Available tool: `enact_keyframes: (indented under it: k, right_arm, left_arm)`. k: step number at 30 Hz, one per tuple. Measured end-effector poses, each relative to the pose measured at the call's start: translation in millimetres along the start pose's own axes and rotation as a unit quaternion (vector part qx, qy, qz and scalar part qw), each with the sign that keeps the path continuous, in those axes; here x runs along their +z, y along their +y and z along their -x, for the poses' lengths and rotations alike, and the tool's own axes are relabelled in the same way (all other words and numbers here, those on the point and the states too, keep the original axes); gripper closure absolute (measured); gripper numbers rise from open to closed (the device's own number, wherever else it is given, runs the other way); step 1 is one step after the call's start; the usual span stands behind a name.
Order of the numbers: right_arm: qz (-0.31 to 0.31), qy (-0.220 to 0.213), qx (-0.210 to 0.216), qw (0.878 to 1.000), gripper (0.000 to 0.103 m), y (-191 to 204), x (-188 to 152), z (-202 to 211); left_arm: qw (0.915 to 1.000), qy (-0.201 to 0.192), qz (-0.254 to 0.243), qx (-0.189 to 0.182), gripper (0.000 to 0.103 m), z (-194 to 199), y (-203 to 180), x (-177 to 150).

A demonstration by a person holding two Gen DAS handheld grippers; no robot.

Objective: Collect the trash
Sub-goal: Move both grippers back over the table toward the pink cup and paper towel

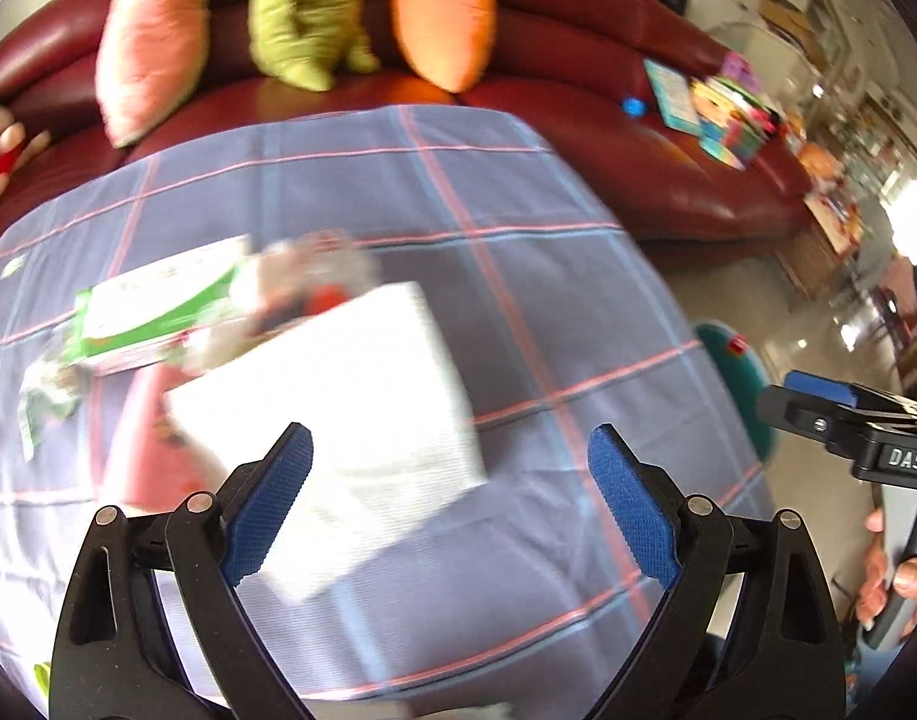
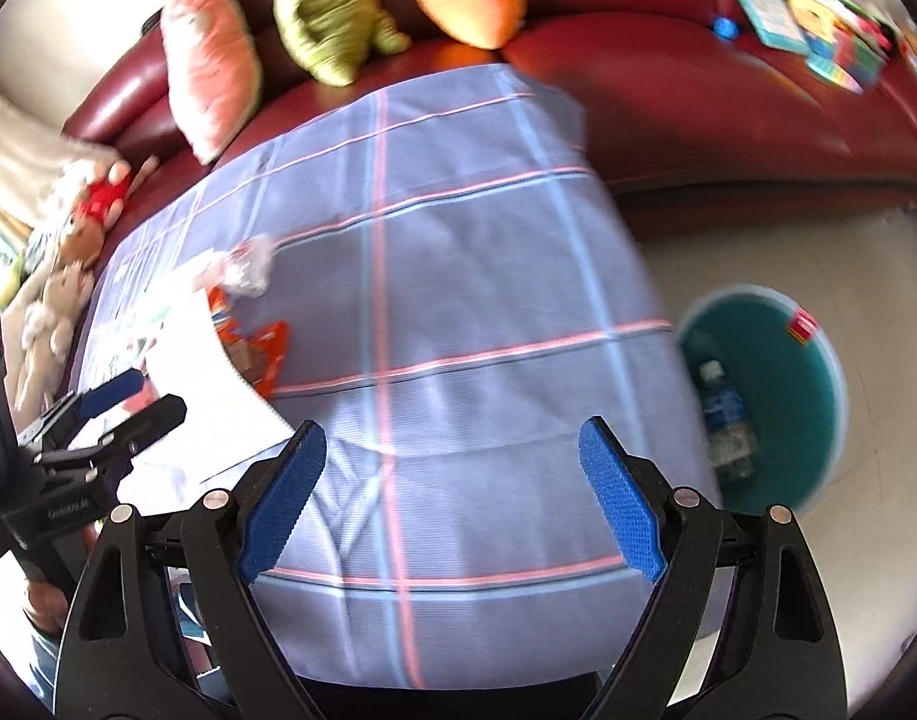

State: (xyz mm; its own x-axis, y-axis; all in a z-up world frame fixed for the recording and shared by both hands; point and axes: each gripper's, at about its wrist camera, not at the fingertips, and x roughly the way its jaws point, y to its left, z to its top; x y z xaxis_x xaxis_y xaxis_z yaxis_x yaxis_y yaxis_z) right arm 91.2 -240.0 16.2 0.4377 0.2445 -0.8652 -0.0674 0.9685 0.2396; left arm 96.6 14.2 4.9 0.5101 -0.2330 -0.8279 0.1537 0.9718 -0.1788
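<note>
Box [image 1: 332, 420] on table [image 2: 458, 360], wrappers [image 1: 158, 312] behind it; sofa [image 2: 698, 108] behind table; bin [image 2: 776, 396] right, bottle [image 2: 725, 420] inside.

Place: a home living room.
Seating: a dark red leather sofa [image 1: 608, 138] runs along the far side.
Toys: a carrot cushion [image 1: 443, 24], a green plush toy [image 1: 305, 18] and a pink cushion [image 1: 152, 42] sit on it.
Reading: children's books [image 1: 722, 114] lie on the seat.
Worktop: covered by a checked cloth [image 2: 458, 312].
Floor: pale tiles, with a green bin [image 2: 770, 396].
</note>
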Motion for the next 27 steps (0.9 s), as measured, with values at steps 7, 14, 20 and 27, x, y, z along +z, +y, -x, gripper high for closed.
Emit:
enact_keyframes:
  k: [7, 14, 20, 27]
  right_arm:
    - [0.071, 0.052, 0.027, 0.996, 0.021, 74, -15, -28]
    - [0.146, 0.115, 0.053, 0.981, 0.021, 137, -57, -56]
    - [0.183, 0.117, 0.04, 0.975, 0.021, 162, -64, -63]
    - [0.157, 0.089, 0.009, 0.983, 0.021, 159, -18, -74]
  left_arm:
    - [0.9969, -0.004, 0.074, 0.026, 0.01, 20, 89, -26]
    - [0.9928, -0.004, 0.113, 0.039, 0.01, 32, 129, -56]
    - [0.9898, -0.004, 0.135, 0.047, 0.01, 34, 146, -71]
    - [0.9914, 0.01, 0.124, 0.043, 0.01, 13, 159, -45]
